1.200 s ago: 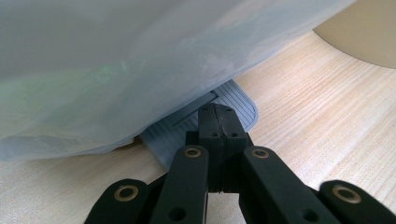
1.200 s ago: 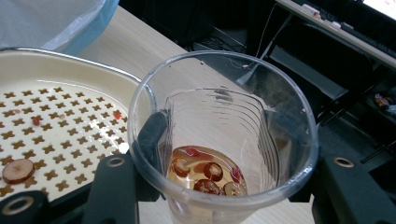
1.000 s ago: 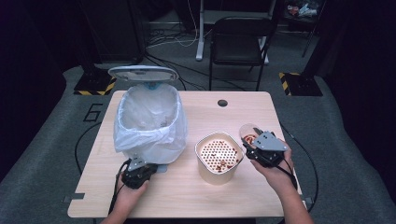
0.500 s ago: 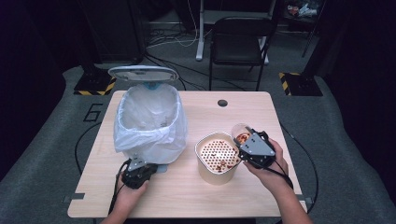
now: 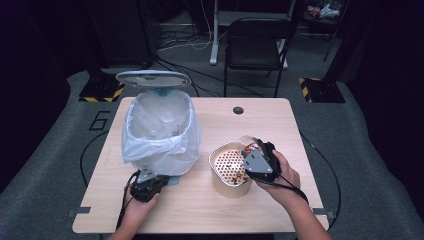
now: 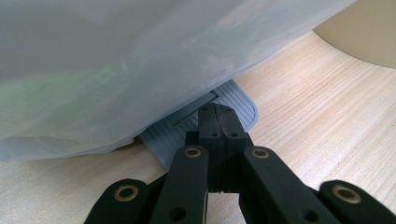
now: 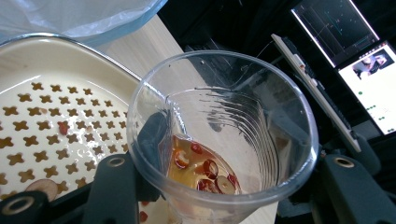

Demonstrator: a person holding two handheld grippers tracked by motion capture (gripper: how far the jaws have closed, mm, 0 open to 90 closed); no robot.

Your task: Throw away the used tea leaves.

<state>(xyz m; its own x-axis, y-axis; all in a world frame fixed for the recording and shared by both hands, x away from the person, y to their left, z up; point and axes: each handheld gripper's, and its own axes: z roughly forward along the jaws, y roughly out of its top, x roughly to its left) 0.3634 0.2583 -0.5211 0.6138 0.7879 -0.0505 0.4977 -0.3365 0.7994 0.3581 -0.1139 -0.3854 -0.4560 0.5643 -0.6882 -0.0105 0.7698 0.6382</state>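
Observation:
A bin lined with a pale plastic bag (image 5: 160, 132) stands at the table's left with its lid (image 5: 152, 78) raised. My left gripper (image 5: 150, 182) sits at the bin's foot. In the left gripper view it (image 6: 218, 119) is shut, its tip resting on the grey ribbed pedal (image 6: 177, 135) under the bag (image 6: 140, 60). My right gripper (image 5: 257, 161) is shut on a clear plastic cup (image 7: 224, 135), tilted over a cream container with a perforated strainer (image 5: 227, 167). Amber liquid and red slices lie in the cup's low side. A few bits lie on the strainer (image 7: 46, 112).
The wooden table (image 5: 220, 215) has a round cable hole (image 5: 238, 110) at the back. A black folding chair (image 5: 257, 45) stands beyond it. A lit screen (image 7: 369, 70) is off past the cup. Bare tabletop lies between the bin and the strainer.
My right gripper has carried the cup leftward from the table's right side and tipped it over the strainer. The left gripper has stayed on the pedal.

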